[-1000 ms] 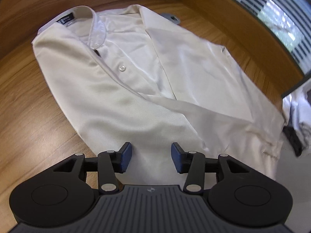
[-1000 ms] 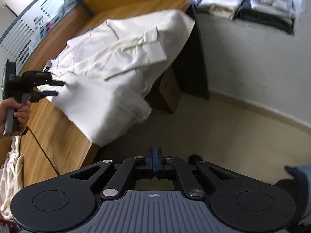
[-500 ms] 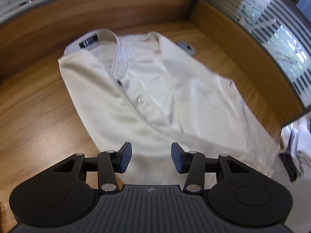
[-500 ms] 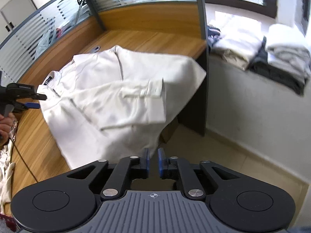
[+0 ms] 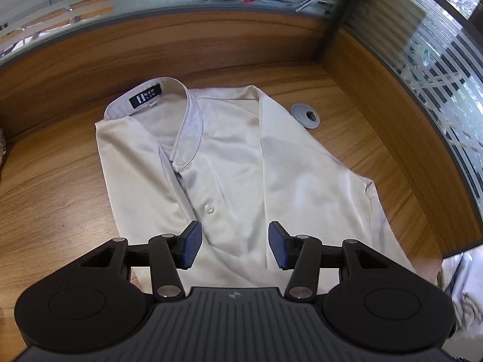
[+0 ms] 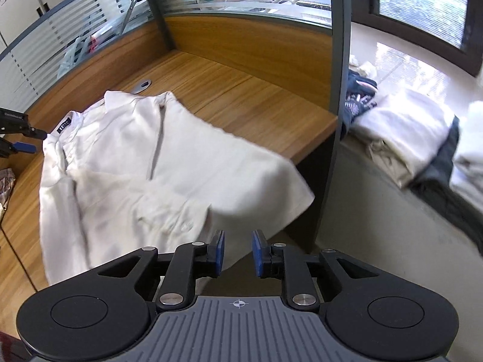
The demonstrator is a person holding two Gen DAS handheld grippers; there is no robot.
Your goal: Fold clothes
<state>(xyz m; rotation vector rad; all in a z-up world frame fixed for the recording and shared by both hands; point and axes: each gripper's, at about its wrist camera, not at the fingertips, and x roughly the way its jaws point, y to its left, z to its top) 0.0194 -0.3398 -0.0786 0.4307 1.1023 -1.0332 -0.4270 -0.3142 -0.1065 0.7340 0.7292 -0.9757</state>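
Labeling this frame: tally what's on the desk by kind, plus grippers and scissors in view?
Shirt: 1
Cable grommet: 1
Grippers: 2, left and right, both open and holding nothing; the right's jaws have just been opening
Scissors behind the glass: 1
Total: 5

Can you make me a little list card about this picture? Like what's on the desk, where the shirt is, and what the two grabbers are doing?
desk: wooden, with a grey round hole cover
shirt: white, lying flat, sides folded in, bottom end hanging over the desk edge
label: dark, inside the collar
left gripper: open, above the shirt, holding nothing
right gripper: just been opening, nothing between its jaws
pile: folded clothes beside the desk
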